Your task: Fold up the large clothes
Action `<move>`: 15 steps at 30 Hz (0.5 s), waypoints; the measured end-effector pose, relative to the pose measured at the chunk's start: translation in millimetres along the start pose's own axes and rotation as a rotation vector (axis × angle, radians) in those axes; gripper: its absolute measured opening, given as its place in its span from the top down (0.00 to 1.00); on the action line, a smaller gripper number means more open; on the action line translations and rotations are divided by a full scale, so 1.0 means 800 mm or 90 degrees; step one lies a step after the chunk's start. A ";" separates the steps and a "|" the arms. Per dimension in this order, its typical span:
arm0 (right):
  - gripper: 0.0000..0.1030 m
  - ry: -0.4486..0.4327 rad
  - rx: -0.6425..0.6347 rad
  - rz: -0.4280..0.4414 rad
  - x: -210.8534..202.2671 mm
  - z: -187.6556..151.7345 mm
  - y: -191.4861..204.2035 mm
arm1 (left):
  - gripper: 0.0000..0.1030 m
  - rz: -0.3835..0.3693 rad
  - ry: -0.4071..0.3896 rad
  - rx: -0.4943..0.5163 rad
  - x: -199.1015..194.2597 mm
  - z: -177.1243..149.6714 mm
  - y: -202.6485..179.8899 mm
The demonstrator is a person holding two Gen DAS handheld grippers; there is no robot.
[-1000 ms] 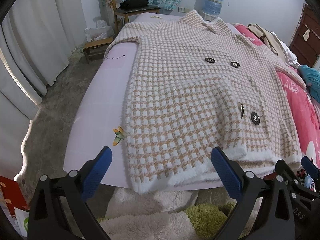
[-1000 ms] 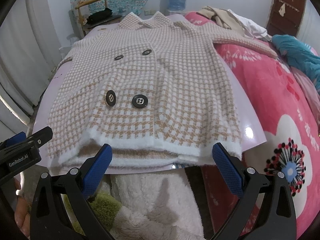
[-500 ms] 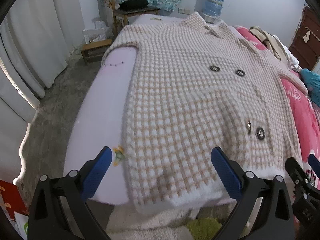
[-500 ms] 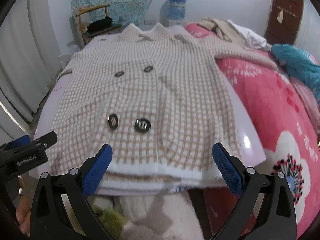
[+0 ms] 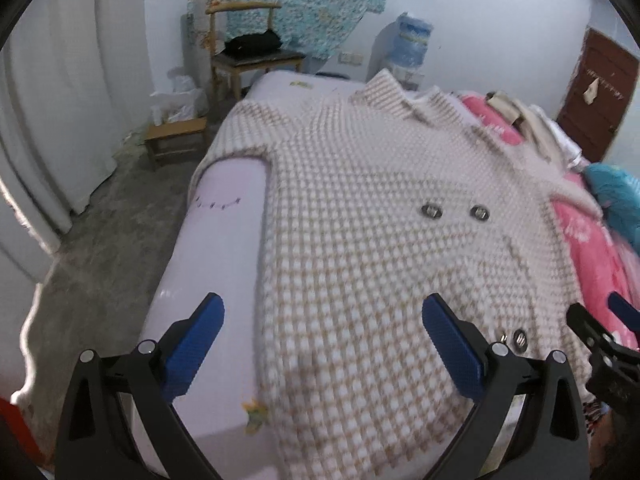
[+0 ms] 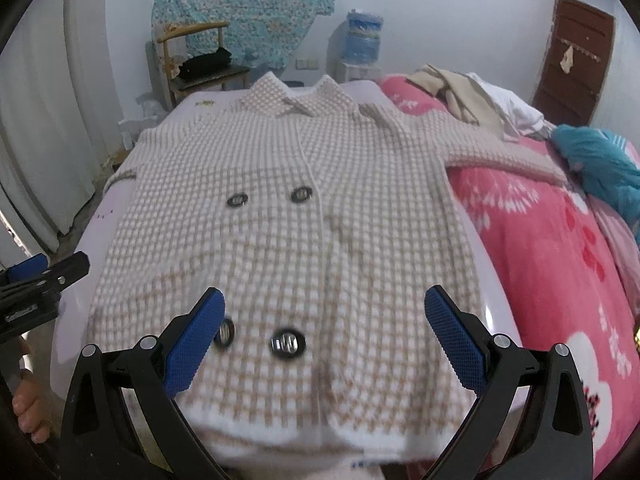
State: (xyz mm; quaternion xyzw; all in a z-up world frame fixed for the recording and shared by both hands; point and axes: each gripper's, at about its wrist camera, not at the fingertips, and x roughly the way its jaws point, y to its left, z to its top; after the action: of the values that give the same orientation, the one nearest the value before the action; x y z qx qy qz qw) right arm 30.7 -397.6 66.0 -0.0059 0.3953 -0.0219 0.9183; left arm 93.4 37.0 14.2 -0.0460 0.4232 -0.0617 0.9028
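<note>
A large beige-and-white checked coat (image 5: pixel 360 220) (image 6: pixel 288 240) with dark round buttons lies flat, front up, on a pale lilac sheet (image 5: pixel 224 248), collar at the far end. My left gripper (image 5: pixel 324 340) hovers open over the coat's lower left part, nothing between its blue pads. My right gripper (image 6: pixel 324 332) is open above the hem, near the lower two buttons (image 6: pixel 286 344). The coat's right sleeve (image 6: pixel 504 152) stretches out over the pink blanket (image 6: pixel 552 240). The right gripper's tip (image 5: pixel 600 344) shows at the right edge of the left wrist view.
Beige and white clothes (image 6: pixel 472 96) and a teal garment (image 6: pixel 600 164) lie on the pink blanket at the far right. A wooden chair (image 5: pixel 248 52) with a black bag, a low stool (image 5: pixel 176 136), a water dispenser (image 6: pixel 362 44), white curtains and a brown door surround the bed.
Both grippers have risen and moved forward over the coat; the hem and the fluffy rug below have slid out of view. Both stayed open.
</note>
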 end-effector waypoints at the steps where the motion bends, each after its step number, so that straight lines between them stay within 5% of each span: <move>1: 0.08 -0.003 -0.005 0.005 0.005 0.007 0.003 | 0.05 -0.013 -0.008 -0.005 0.001 0.004 0.005; 11: 0.08 -0.022 -0.049 0.099 0.050 0.067 0.045 | 0.05 -0.099 -0.066 -0.065 0.017 0.055 0.067; 15: 0.08 -0.015 -0.073 0.120 0.070 0.085 0.072 | 0.05 -0.093 -0.076 -0.095 0.025 0.075 0.099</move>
State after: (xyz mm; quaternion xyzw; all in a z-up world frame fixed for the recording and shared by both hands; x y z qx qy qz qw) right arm 120.9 -343.3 70.7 -0.0216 0.3840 0.0877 0.9189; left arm 157.8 114.2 26.5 -0.1473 0.3673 -0.0929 0.9136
